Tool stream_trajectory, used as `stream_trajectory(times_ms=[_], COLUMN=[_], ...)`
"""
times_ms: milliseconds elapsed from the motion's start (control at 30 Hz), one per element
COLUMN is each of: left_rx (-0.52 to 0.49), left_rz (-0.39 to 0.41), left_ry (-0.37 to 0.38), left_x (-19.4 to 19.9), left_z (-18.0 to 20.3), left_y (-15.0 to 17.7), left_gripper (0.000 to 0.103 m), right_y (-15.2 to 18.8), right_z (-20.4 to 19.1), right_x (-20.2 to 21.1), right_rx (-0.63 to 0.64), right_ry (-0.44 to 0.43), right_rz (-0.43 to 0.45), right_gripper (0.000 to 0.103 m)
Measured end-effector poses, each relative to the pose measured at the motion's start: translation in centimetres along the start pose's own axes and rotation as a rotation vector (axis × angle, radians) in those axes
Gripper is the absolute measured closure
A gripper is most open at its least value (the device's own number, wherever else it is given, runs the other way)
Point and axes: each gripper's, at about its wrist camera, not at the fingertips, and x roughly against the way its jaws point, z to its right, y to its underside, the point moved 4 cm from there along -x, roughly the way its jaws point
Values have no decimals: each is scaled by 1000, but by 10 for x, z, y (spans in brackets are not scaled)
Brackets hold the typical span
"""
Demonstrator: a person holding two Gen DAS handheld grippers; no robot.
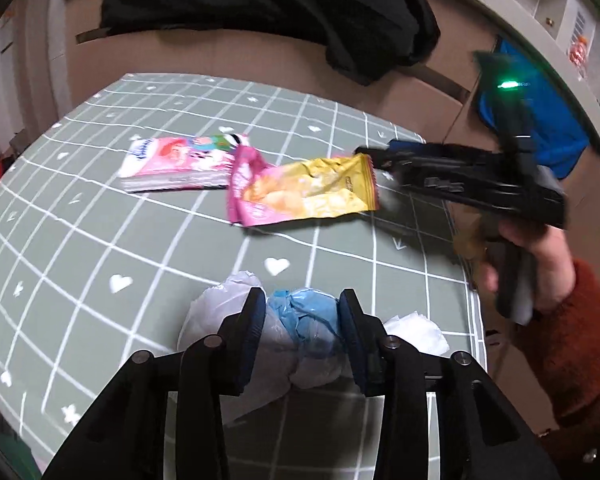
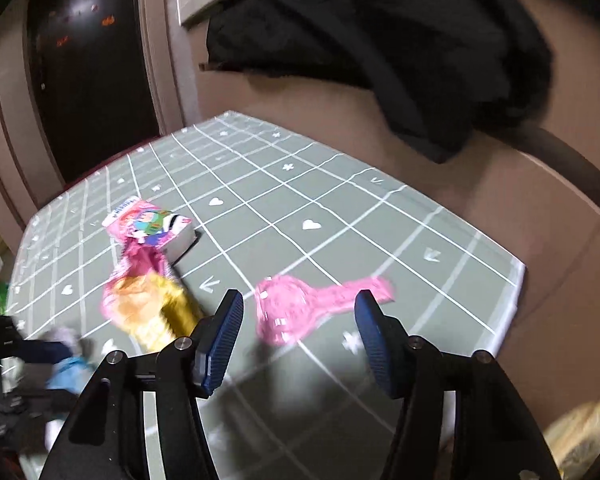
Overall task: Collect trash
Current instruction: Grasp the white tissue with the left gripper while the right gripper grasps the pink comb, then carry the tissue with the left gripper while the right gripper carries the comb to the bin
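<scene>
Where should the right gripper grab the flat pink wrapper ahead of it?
Grip the pink wrapper at its narrow tail, which points right, coming down from above with the right gripper, jaws across the tail. The wide round end lies flat on the tablecloth, giving little to pinch.

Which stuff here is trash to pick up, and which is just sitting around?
Trash to collect:
- crumpled blue and white bag, between the left claw's fingers
- yellow and pink snack wrapper
- pink plastic wrapper
- pink tissue pack, maybe

Just lying about:
- black jacket
- checked tablecloth
- blue bag
</scene>
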Motion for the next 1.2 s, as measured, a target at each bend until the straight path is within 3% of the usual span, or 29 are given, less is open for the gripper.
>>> stream_trajectory(times_ms=[133,167,200,233,500,833,1067,1200], left_rx=[20,25,26,24,-46,29,-30,-63], left_rz=[43,50,59,68,86,17,23,59], left_ry=[40,52,59,62,68,-80,-115,-112], left_x=[19,23,27,32,45,-10,-12,2], left_z=[-6,-8,-8,-8,8,9,21,32], left_y=[-2,-2,-1,-1,8,11,6,3], left_gripper=[65,64,64,63,58,55,68,70], right_y=[5,5,5,5,12,28,46,51], right_z=[-11,-13,-14,-14,-15,-14,-10,-10], right_x=[-30,-29,-27,-24,47,100,120,131], right_rx=[39,50,59,57,11,-23,-52,-59], right_ry=[11,20,31,49,51,80,68,59], right_rz=[-93,-71,-71,-68,60,127,137,153], right_gripper=[56,58,73,78,78,78,78,78])
